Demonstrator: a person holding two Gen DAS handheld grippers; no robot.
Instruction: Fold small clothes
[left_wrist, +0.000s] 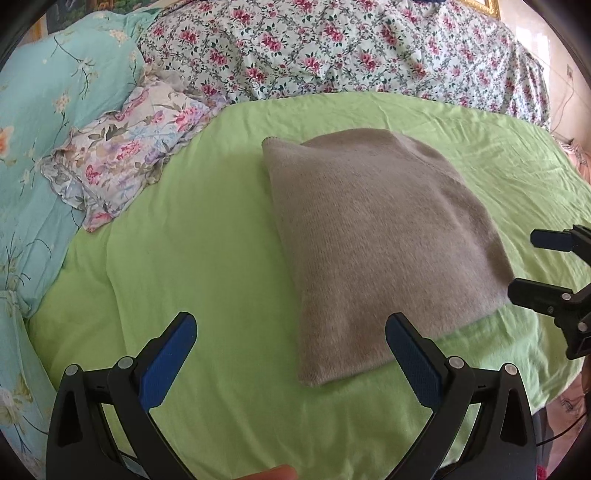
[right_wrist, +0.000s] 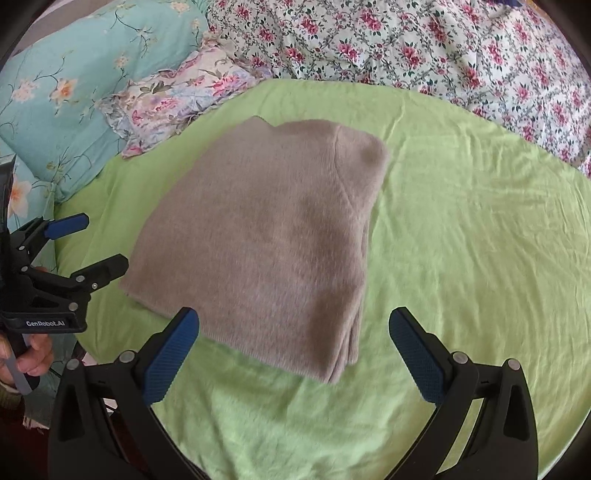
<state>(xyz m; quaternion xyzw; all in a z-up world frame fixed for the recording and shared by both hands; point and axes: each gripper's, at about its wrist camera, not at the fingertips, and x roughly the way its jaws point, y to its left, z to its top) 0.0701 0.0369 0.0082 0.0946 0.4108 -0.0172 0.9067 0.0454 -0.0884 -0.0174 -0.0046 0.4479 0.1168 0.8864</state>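
A bed with a light green sheet (left_wrist: 221, 229) fills both views, bedding heaped along its far side. The left tongs (left_wrist: 290, 354) hang over the sheet with their blue-padded arms spread wide and nothing between them; their right arm's tip lies just by the near edge of the folded sweater (left_wrist: 373, 236). The right tongs (right_wrist: 293, 345) are likewise spread wide and hold nothing, their left arm's tip overlapping the sweater's near edge in that view. The grey-beige fuzzy sweater lies flat on the sheet in a rough rectangle, its layers stacked at one side. A hand (right_wrist: 31, 354) grips the left tool's handle. Beyond lie a small floral pillow (left_wrist: 125, 155), a turquoise flowered quilt (left_wrist: 48, 110) and a pink-flowered white quilt (left_wrist: 351, 51).
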